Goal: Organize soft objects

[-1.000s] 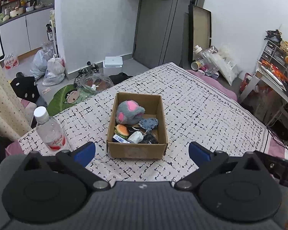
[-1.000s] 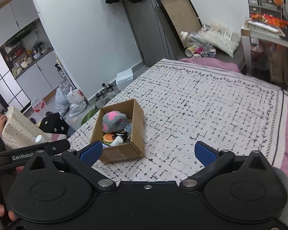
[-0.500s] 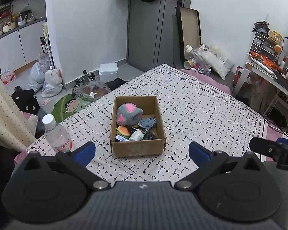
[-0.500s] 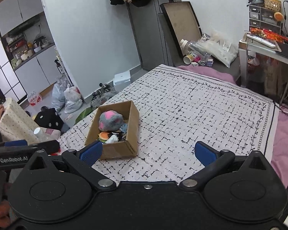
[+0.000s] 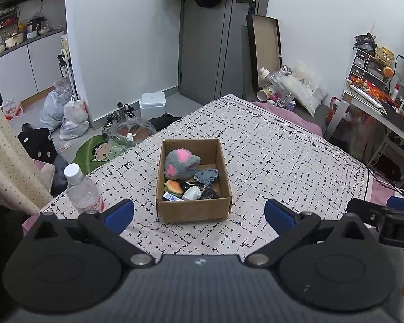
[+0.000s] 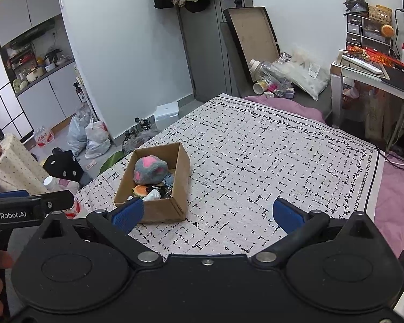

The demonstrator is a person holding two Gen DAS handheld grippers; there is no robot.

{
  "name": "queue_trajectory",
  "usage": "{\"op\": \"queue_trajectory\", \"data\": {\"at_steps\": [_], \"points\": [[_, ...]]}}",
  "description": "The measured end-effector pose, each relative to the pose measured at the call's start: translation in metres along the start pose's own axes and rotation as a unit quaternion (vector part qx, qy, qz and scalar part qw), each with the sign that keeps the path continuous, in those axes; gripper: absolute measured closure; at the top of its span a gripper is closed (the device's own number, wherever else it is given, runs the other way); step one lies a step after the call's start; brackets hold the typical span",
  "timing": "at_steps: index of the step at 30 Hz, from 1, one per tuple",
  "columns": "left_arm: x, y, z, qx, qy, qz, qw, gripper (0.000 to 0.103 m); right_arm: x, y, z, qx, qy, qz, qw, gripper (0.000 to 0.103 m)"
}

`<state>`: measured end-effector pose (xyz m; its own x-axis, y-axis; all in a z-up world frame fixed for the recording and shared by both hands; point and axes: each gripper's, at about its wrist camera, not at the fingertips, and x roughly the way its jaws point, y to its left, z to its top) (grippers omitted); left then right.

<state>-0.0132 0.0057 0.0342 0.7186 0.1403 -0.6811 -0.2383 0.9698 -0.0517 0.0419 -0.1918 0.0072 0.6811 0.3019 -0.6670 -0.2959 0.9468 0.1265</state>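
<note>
An open cardboard box [image 5: 194,211] stands on the patterned bed cover [image 5: 282,161]. Inside lie a grey and pink plush [image 5: 181,163], a small blue-grey soft toy [image 5: 206,176], a burger toy [image 5: 174,187] and several smaller items. My left gripper [image 5: 199,212] is open and empty, just in front of the box. My right gripper [image 6: 207,214] is open and empty, held to the right of the box [image 6: 159,211]; the plush [image 6: 149,169] shows inside it.
A clear water bottle [image 5: 83,191] stands on the bed left of the box. Bags [image 5: 72,118] and clutter lie on the floor beyond the bed's far left edge. A desk [image 5: 377,107] stands at the right. A dark door [image 5: 210,40] is behind.
Both grippers have drawn back and risen from the box, so it looks smaller and farther. Both stay open and empty.
</note>
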Motion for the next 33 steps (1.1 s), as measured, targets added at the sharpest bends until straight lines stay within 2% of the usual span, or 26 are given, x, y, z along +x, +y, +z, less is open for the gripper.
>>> {"op": "queue_trajectory", "data": {"at_steps": [17,33], "points": [[-0.005,-0.006,-0.005,0.003,-0.004,-0.003,1.0000,0.001,-0.006,0.000,-0.005,-0.009,-0.008,-0.001,1.000,0.000],[0.000,-0.008,-0.011,0.002,0.003,-0.004,1.0000,0.001,-0.002,0.004,-0.010,-0.019,0.003,-0.002,1.000,0.000]]}}
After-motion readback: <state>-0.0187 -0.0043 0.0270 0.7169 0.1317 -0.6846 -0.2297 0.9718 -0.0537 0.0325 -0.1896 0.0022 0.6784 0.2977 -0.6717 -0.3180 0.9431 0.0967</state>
